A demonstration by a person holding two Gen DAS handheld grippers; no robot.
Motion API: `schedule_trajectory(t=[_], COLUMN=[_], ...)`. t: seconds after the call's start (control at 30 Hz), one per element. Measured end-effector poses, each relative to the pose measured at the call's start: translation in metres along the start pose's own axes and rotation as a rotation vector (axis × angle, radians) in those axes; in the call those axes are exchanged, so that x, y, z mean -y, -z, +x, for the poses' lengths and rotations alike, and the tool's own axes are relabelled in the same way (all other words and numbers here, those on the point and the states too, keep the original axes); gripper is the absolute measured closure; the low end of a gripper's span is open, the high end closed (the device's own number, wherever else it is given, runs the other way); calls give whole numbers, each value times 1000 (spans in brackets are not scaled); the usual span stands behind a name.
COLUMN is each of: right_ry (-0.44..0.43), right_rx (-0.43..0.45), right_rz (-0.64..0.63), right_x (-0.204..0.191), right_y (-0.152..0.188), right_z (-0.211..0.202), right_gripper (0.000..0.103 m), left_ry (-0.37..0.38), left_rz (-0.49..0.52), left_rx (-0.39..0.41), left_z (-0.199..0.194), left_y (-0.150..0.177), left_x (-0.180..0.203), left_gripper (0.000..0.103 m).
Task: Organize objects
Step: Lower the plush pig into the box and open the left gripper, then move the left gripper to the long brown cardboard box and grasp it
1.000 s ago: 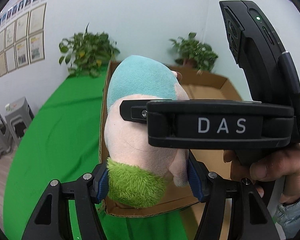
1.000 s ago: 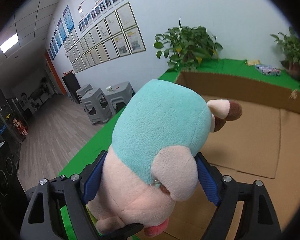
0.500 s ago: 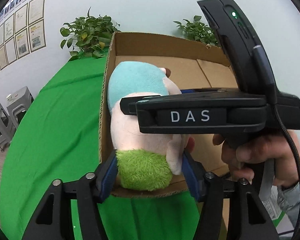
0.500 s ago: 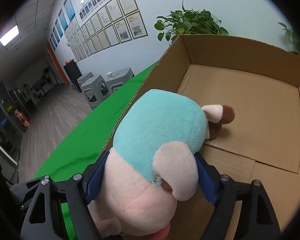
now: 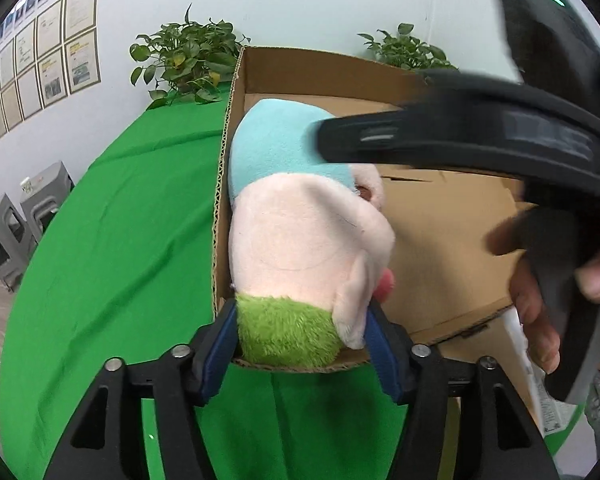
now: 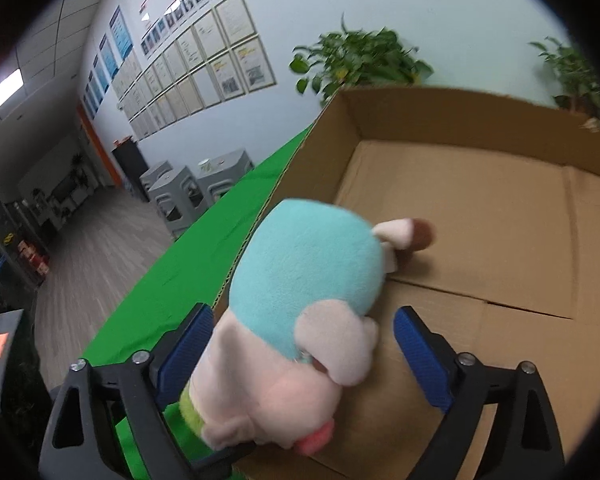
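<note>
A plush toy (image 5: pixel 300 232) with a teal body, pink head and green tuft lies in the near left corner of an open cardboard box (image 5: pixel 320 64), against its left wall. My left gripper (image 5: pixel 302 340) has its blue pads on the green tuft at the box's near rim, and its jaws are opening. In the right wrist view the plush toy (image 6: pixel 304 264) lies between the wide-spread pads of my right gripper (image 6: pixel 302 320). Those jaws are opening, with a clear gap at the right pad. The right gripper's body (image 5: pixel 480 140) blurs across the left wrist view.
The cardboard box (image 6: pixel 460 100) sits on a green cloth table (image 5: pixel 120 240); its floor shows bare cardboard to the right of the toy. Two potted plants (image 5: pixel 188 60) (image 5: pixel 404 48) stand behind it. Grey stools (image 5: pixel 20 216) stand left of the table. A person's hand (image 5: pixel 540 320) holds the right gripper.
The toy came down from above the box into its near left corner. The right gripper's pads, pressed on the toy before, have spread off it. The left gripper stays on the green tuft.
</note>
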State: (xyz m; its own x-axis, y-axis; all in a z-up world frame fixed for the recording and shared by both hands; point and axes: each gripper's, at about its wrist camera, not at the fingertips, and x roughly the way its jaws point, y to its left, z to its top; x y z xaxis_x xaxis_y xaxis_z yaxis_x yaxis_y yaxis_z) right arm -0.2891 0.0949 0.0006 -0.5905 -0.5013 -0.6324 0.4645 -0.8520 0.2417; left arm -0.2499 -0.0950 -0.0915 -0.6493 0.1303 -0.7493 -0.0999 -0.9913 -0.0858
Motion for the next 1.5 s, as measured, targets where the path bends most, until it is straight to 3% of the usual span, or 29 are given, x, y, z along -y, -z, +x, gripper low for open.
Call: schedule_trajectory(t=[0.17,0.23,0.37,0.57,1.07,1.3,1.5], right_ry=[137,175,232,255,292,272,280], right_rx=[19,30,64,63,94,119,102], right_rz=[-7,9,65,82,73,45,41], right_x=[11,16,22,18,2,-15,-19], right_y=[24,36,58,83,145,152,161], right_z=[-54,-72,-109,-133,-180,-205,-208], right_gripper=[1,1,1,1,1,1,1], left_ry=[-60,-69,-67,-18,13,33,47], left_rz=[18,18,15,13,24,34,35], left_rx=[131,190,259,285,295,321,304], left_z=[-41,-62,-106,-151,-203,-242,-248], left_y=[1,2,13,43,96,117,129], left_x=[5,10,32,78,140,160,172], left_gripper=[7,1,1,1,1,1,1])
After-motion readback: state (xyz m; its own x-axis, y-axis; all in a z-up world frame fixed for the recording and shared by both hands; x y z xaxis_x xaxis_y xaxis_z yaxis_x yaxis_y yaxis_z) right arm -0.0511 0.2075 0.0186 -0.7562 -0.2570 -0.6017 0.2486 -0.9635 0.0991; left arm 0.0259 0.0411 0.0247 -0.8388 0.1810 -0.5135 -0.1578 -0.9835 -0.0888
